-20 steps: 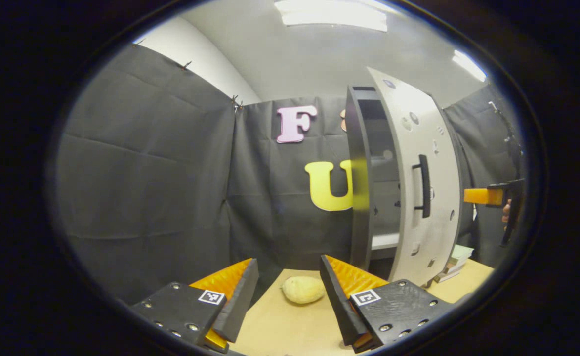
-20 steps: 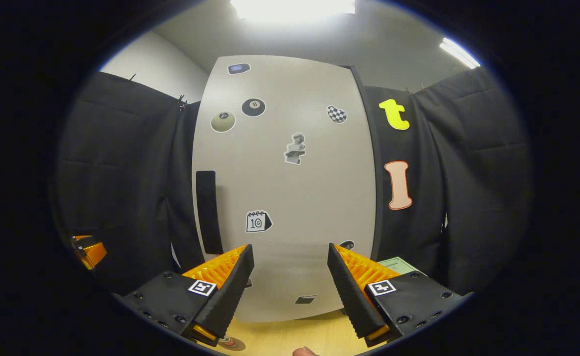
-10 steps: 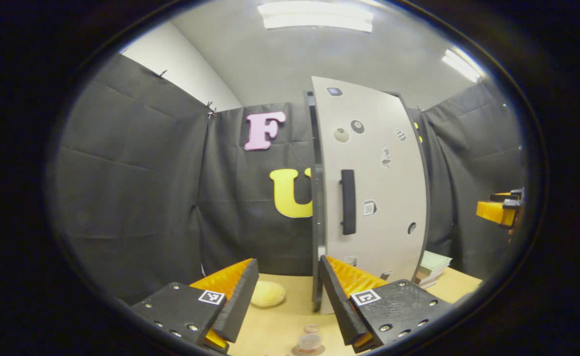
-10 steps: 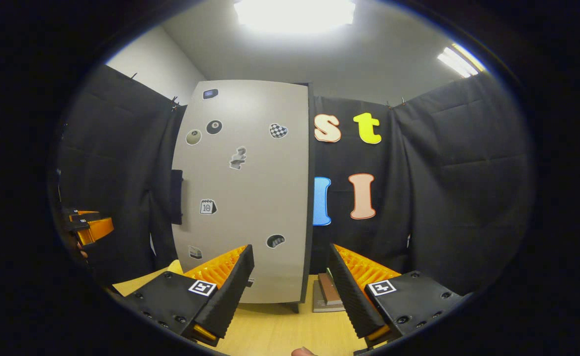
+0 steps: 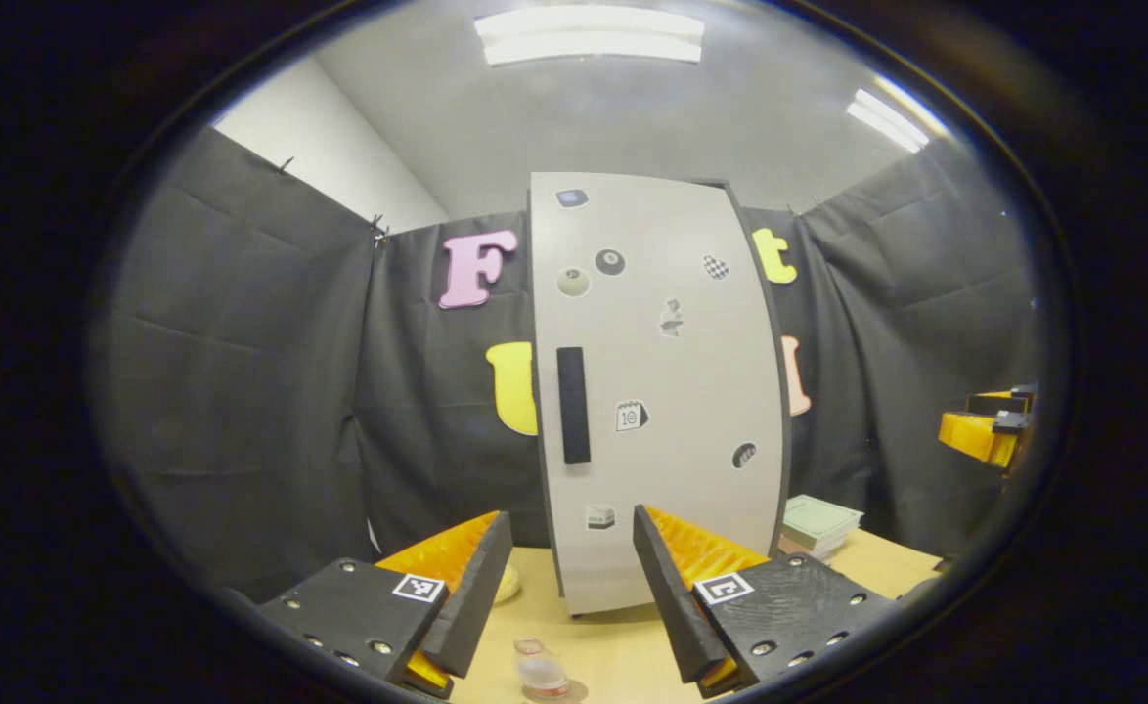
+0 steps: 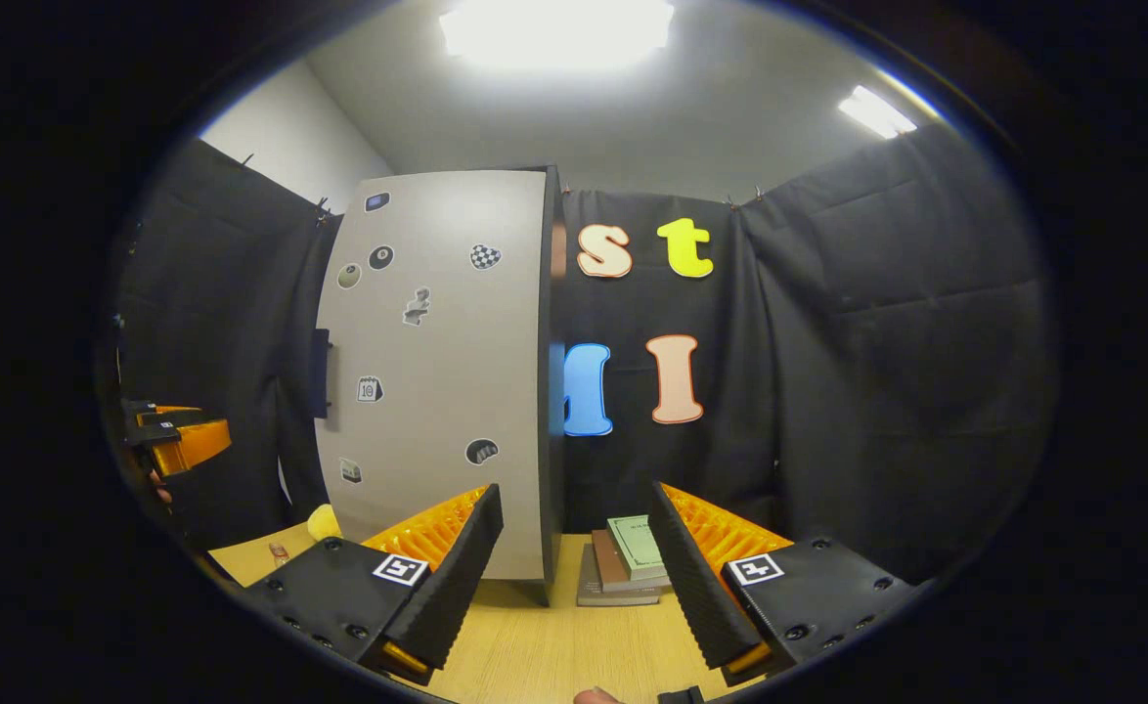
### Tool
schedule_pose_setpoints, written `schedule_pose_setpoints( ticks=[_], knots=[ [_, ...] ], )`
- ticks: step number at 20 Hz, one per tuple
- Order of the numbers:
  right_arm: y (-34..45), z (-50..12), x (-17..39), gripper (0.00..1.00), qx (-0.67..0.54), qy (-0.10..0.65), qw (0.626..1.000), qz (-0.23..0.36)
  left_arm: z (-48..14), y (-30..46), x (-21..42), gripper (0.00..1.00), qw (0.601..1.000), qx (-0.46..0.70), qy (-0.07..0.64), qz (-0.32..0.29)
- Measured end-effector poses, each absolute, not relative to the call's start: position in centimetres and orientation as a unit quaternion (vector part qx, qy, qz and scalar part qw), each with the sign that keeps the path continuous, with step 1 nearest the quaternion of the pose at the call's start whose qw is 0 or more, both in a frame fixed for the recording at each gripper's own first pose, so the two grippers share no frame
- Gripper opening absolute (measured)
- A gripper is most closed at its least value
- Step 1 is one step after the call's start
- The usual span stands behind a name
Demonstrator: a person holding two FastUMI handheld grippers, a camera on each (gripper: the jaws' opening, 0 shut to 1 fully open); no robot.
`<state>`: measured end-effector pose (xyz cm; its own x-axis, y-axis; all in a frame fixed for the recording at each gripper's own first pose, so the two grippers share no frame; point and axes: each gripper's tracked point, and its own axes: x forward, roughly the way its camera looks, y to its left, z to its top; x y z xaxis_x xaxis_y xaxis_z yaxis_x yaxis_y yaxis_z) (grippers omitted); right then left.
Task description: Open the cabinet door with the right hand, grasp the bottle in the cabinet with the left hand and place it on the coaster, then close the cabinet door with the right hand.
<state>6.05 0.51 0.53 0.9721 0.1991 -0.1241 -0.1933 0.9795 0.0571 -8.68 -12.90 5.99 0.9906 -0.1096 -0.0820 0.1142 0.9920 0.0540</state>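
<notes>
The white cabinet door (image 5: 662, 391), dotted with stickers, lies flush against the dark cabinet, its black handle (image 5: 574, 406) on the left. A small clear bottle (image 5: 540, 673) stands on a round coaster (image 5: 556, 693) on the table just below my open, empty left gripper (image 5: 569, 577). My right gripper (image 6: 574, 577) is open and empty, well back from the cabinet (image 6: 427, 372) and off its right corner. The left gripper view has the right gripper (image 5: 980, 430) at its far right. In the right gripper view the left gripper (image 6: 178, 440) is at far left, with the bottle (image 6: 279, 555) low down.
A pale yellow lump (image 5: 506, 584) lies on the wooden table (image 5: 623, 640) left of the cabinet's foot. A stack of books (image 6: 628, 562) sits right of the cabinet. Black cloth walls close the booth on all sides.
The cabinet door swung from partly open to fully shut. Both grippers drew back from the cabinet, and the bottle on its coaster came into the left gripper view.
</notes>
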Motion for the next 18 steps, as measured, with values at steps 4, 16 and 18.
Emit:
schedule_pose_setpoints(
  ticks=[4, 16, 18],
  knots=[
    [0.7, 0.8, 4.9, 0.93, 0.031, 0.065, 0.993, 0.094, 5.3, -12.9, -9.4, 0.75, 0.996, 0.024, 0.048, -0.066],
    [2.6, 2.5, 3.5, 0.92, 0.025, 0.056, 0.993, 0.104, 5.6, -8.4, -8.9, 0.75, 0.998, 0.022, 0.035, -0.042],
    [2.9, 2.7, 3.3, 0.95, 0.025, 0.056, 0.993, 0.104, 5.5, -8.1, -9.0, 0.75, 0.998, 0.019, 0.037, -0.042]
  ],
)
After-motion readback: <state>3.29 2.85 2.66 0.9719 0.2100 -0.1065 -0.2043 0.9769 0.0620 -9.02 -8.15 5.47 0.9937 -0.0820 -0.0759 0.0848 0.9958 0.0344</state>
